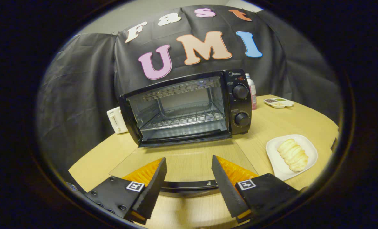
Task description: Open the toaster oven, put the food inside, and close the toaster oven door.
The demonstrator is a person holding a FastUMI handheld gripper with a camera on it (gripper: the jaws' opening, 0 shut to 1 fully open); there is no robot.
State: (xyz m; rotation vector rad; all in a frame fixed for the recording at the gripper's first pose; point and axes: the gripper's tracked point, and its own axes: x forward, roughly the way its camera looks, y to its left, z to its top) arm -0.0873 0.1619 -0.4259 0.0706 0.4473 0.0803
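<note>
The oven is seen with its door dropped flat. The gripper is held wide over it, gripping nothing. Bread is plated right.

gripper with two saw-toothed wedge fingers, black screw-studded mounts, a square black-and-white marker tag on each

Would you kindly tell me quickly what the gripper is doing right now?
Gripper: jaws open, holding nothing, straddling the handle of the opened oven door.
</note>
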